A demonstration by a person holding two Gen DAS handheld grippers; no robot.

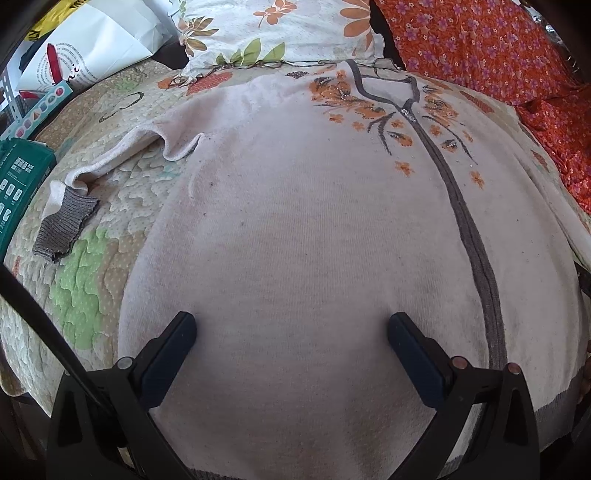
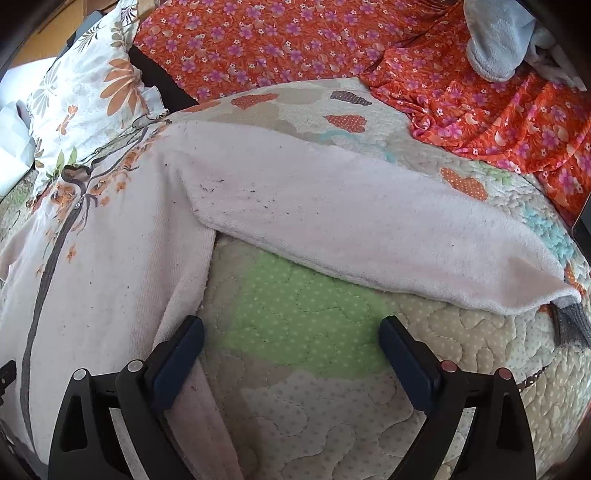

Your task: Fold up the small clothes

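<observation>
The cardigan is spread flat; both the left claw and right claw are open, empty. The sleeve ahead should probably be gripped and folded inward.

Bed cover: quilted spread, beige dotted with green, orange and blue patches.
Pillow: white case with orange flowers and green leaves, at the head of the quilt.
Orange fabric: floral cloth with purple flowers, rumpled along the far side.
Grey-blue plush item: on the orange cloth.
White bag: red print, left edge.
Green box: left of the quilt.
</observation>
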